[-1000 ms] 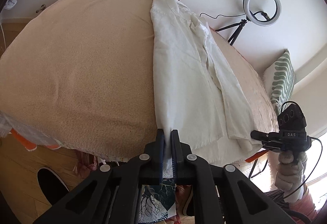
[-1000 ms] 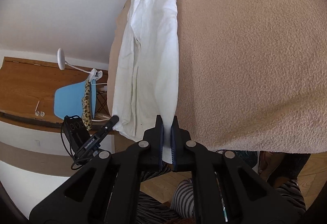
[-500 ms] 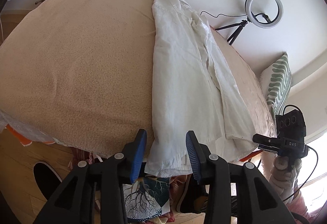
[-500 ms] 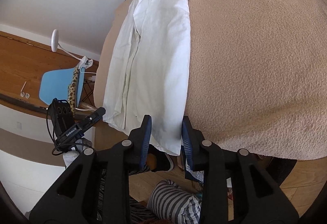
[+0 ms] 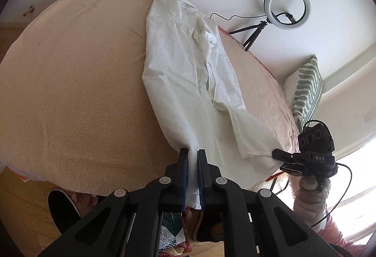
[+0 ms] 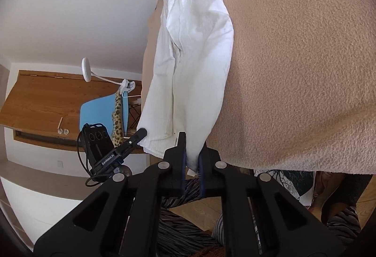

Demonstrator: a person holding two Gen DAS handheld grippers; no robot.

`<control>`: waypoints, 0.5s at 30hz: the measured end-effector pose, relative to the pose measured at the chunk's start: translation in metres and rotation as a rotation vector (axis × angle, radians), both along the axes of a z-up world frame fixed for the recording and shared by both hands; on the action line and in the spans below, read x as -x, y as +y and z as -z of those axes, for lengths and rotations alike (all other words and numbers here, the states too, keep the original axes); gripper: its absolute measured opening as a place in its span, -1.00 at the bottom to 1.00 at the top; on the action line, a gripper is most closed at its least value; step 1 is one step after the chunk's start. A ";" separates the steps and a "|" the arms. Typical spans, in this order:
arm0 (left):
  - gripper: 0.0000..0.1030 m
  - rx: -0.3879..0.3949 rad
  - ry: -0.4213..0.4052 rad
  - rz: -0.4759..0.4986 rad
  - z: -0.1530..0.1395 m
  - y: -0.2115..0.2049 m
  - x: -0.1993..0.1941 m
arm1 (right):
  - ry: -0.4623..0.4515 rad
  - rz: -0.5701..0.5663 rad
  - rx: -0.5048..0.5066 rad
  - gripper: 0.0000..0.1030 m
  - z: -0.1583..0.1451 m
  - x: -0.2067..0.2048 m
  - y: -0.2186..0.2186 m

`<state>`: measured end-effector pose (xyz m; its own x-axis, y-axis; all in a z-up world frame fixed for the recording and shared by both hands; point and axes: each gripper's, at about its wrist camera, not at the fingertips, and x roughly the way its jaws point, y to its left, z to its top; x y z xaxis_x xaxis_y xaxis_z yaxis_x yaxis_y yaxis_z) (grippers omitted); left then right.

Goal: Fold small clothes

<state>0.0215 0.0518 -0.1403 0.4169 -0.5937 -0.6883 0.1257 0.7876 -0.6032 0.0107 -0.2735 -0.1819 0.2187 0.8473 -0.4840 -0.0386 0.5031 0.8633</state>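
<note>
A white button shirt (image 5: 185, 74) lies lengthwise on a beige blanket (image 5: 70, 83), collar at the far end and sides folded inward. My left gripper (image 5: 192, 153) is shut on the shirt's bottom hem at one corner. My right gripper (image 6: 192, 139) is shut on the other bottom corner of the shirt (image 6: 195, 45). The hem is lifted slightly off the blanket (image 6: 305, 57) at its near edge. Each gripper shows in the other's view: the right one (image 5: 278, 153) and the left one (image 6: 141, 133).
A ring light on a tripod (image 5: 285, 9) and a green striped pillow (image 5: 305, 90) stand beyond the far side. A blue chair (image 6: 103, 113) and a wooden desk (image 6: 42, 102) are on the other side. Clothes and a shoe (image 5: 61, 207) lie on the wood floor below.
Both grippers were open around the hem half a second ago and have shut on it again. The near hem has been lifted and drawn up the shirt's length.
</note>
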 end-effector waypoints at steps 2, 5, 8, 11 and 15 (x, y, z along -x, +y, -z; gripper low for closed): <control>-0.91 -0.002 -0.035 -0.003 -0.014 -0.002 -0.010 | -0.045 0.015 0.029 -0.82 -0.014 -0.008 0.002; -0.91 -0.013 -0.082 -0.015 -0.031 -0.006 -0.029 | -0.128 0.042 0.110 -0.82 -0.038 -0.021 0.008; -0.91 -0.024 -0.125 -0.041 -0.043 -0.009 -0.047 | -0.226 0.053 0.235 -0.82 -0.062 -0.035 0.019; -0.91 -0.028 -0.147 -0.065 -0.047 -0.009 -0.065 | -0.307 0.057 0.333 -0.82 -0.076 -0.049 0.026; -0.91 -0.046 -0.150 -0.077 -0.043 -0.012 -0.090 | -0.336 0.059 0.374 -0.82 -0.080 -0.068 0.033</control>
